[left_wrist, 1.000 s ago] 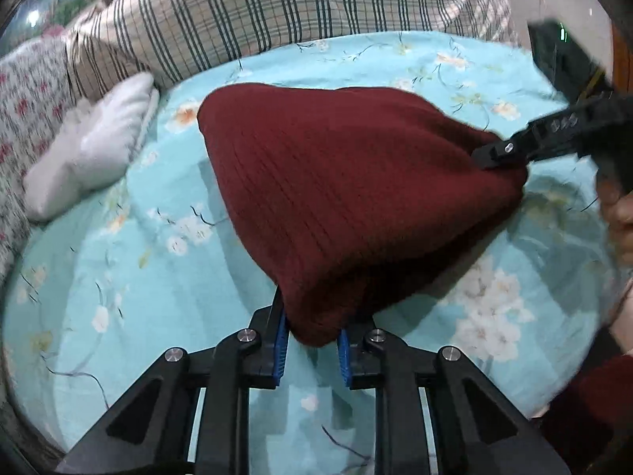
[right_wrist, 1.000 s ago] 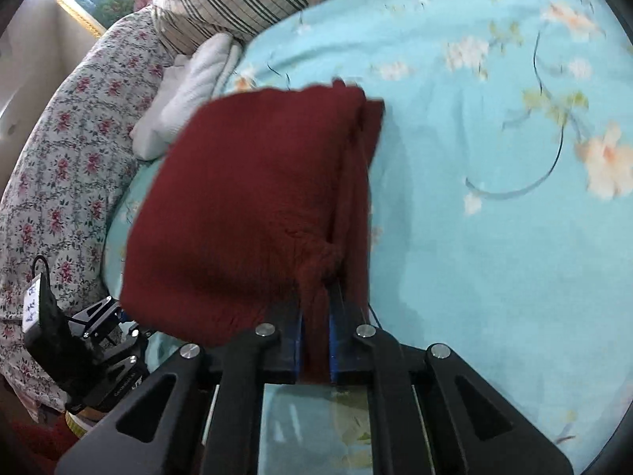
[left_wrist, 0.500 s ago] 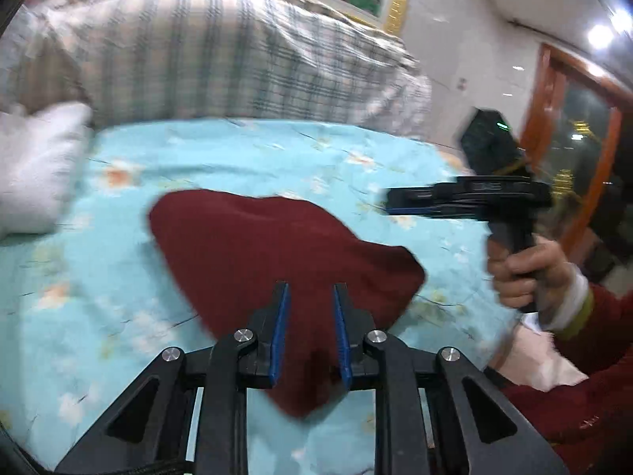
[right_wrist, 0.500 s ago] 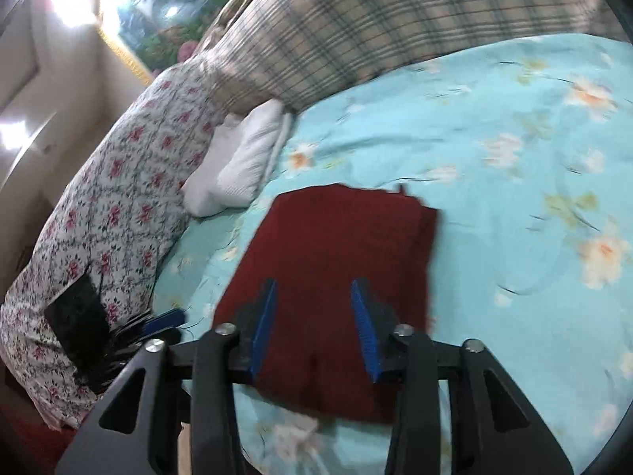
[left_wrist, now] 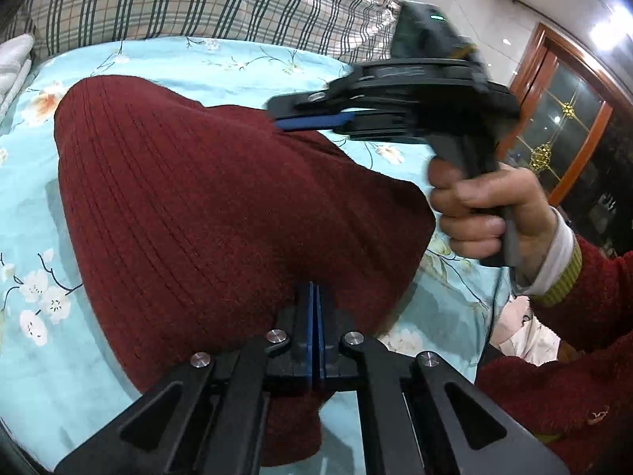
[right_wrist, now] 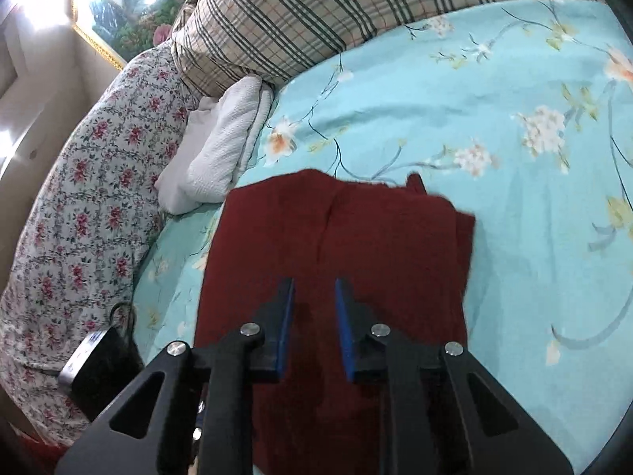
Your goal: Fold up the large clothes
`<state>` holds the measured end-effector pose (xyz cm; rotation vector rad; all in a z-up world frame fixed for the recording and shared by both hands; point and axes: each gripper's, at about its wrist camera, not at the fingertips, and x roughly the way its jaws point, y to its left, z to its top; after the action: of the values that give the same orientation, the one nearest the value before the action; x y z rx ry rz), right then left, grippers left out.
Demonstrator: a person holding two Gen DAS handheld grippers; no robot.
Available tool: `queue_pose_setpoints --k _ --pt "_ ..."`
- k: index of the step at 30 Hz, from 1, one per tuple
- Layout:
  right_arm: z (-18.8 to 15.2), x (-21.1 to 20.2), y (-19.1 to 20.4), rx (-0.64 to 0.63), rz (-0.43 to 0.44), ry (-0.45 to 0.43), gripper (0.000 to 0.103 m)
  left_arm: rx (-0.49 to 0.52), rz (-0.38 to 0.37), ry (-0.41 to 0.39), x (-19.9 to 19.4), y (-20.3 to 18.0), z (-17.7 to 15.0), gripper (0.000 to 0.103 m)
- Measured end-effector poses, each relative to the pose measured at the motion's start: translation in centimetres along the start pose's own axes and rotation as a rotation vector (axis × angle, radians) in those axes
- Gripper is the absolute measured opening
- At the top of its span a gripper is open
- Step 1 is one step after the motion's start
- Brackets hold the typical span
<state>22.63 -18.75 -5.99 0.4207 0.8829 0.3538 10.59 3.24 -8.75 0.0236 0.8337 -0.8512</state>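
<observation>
Nearby, white towel beside sweater (plaid pillow behind)

We find no text, brand, number or sign that can be read in either view. The one candidate is a small pale label on the black device at the lower left of the right wrist view, lying against the flowered quilt; it carries dark marks, but they are too blurred and small for us to make out any letter or digit. In the left wrist view, the dark unit at the upper right of the frame bears a small green light and no writing we can see. The fabrics show only printed flowers and checks.
</observation>
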Motion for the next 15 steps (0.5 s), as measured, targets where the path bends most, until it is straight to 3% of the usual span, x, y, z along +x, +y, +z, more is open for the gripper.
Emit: queue_pose_setpoints --k 2,3,5,11,15 --pt "-0.2 2.7 -1.3 -0.015 -0.088 0.043 0.011 0.001 0.008 0.001 0.1 0.1 0.0 0.0" --pt "-0.4 3.6 -2.3 -0.014 -0.085 0.017 0.0 0.0 0.016 0.001 0.3 0.0 0.1 0.0" --pt "0.0 3.5 -3.6 0.043 -0.035 -0.003 0.0 -0.002 0.035 0.003 0.9 -0.2 0.4 0.0" --pt "-0.1 2.9 -3.8 0.077 -0.035 -0.01 0.0 -0.008 0.065 -0.003 1.1 -0.4 0.5 0.0" --pt "-0.7 0.7 -2.9 0.111 -0.024 -0.025 0.0 -0.045 0.066 -0.034 -1.8 -1.6 -0.7 0.001"
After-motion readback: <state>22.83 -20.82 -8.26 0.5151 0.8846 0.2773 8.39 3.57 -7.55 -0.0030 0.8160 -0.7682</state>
